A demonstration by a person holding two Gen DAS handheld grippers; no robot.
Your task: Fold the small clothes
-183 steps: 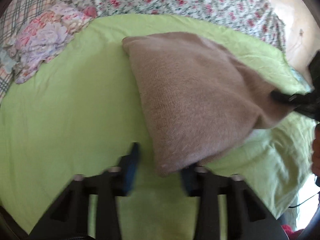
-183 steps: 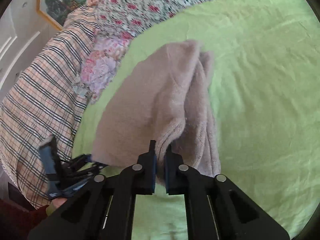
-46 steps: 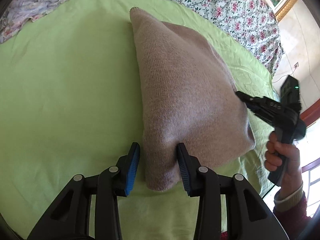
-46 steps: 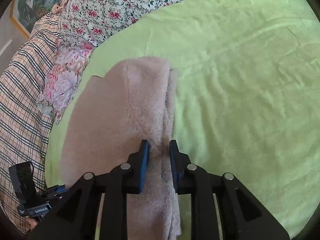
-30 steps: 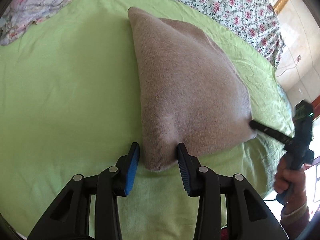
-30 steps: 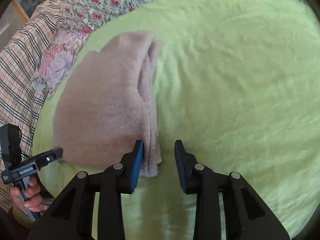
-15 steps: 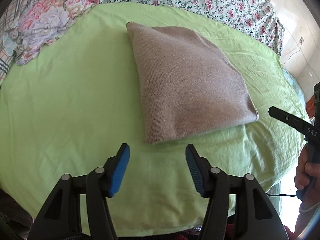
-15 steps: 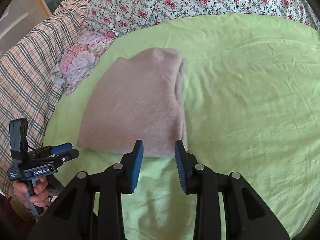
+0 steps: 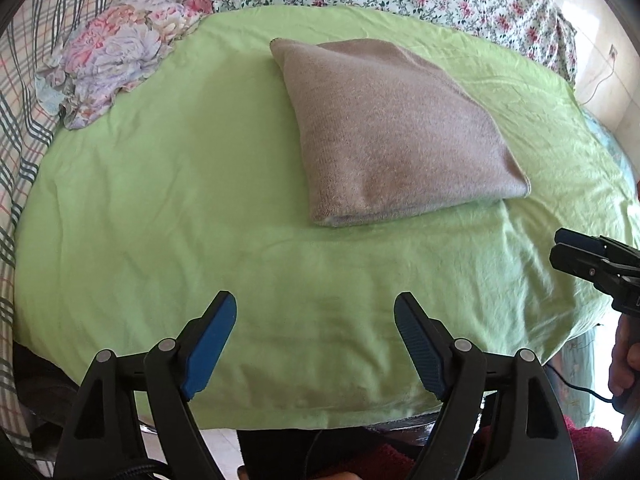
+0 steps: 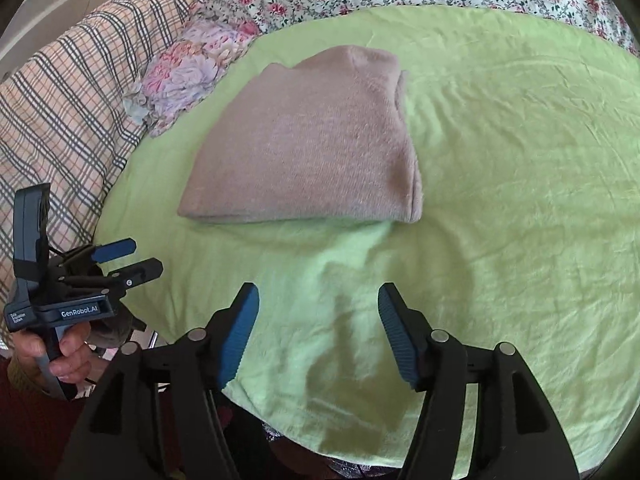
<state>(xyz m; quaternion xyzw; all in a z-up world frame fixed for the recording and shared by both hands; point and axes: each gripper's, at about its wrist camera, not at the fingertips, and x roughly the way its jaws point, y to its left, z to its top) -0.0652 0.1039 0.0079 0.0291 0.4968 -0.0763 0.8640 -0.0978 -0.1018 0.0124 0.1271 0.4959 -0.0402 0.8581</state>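
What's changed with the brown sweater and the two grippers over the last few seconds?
Both grippers let go: the left gripper and right gripper released the folded brown sweater and drew back toward the near edge of the green sheet, jaws opening and empty. The sweater now lies flat. The floral bundle stayed put.

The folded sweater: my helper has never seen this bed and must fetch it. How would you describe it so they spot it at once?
Look at the bed's green sheet. Near its middle lies the folded sweater, a flat, fuzzy, taupe-brown knit. Unlike the crumpled floral cloth at the sheet's edge, it is plain-coloured, neatly folded and lies alone.
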